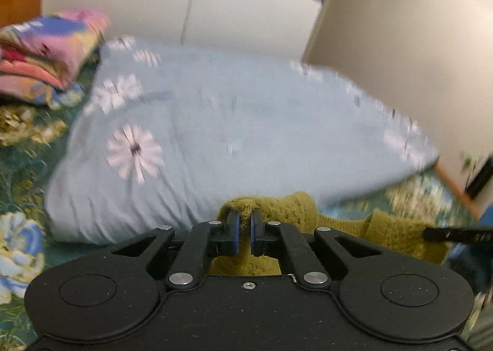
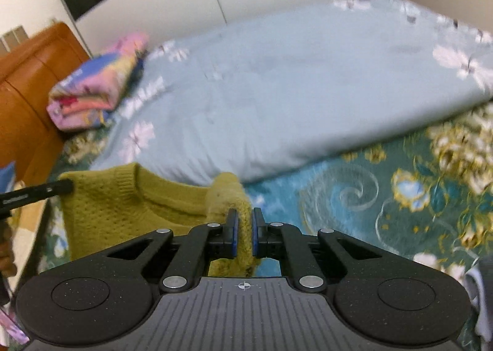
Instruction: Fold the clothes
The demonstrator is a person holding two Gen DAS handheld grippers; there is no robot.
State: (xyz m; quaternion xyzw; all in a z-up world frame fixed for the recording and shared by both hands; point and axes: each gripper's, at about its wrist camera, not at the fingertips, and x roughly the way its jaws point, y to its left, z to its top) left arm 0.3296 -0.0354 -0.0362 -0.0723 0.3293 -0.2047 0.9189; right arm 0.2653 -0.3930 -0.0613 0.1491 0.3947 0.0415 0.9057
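Observation:
A mustard-yellow knitted sweater (image 1: 292, 209) is held up between both grippers over a bed. My left gripper (image 1: 245, 218) is shut on one shoulder of the sweater. My right gripper (image 2: 244, 216) is shut on the other shoulder of the sweater (image 2: 129, 200), whose neckline hangs to the left of it. The left gripper's finger shows at the left edge of the right wrist view (image 2: 37, 192), pinching the far shoulder. The right gripper's finger shows at the right edge of the left wrist view (image 1: 456, 235). Both views are motion-blurred.
A pale blue quilt with white flowers (image 1: 231, 122) lies folded across the bed (image 2: 308, 98). A folded pink and blue blanket (image 1: 46, 55) sits at its far left (image 2: 95, 88). The bedsheet is teal with gold flowers (image 2: 400, 196). A wooden headboard (image 2: 27, 88) stands left.

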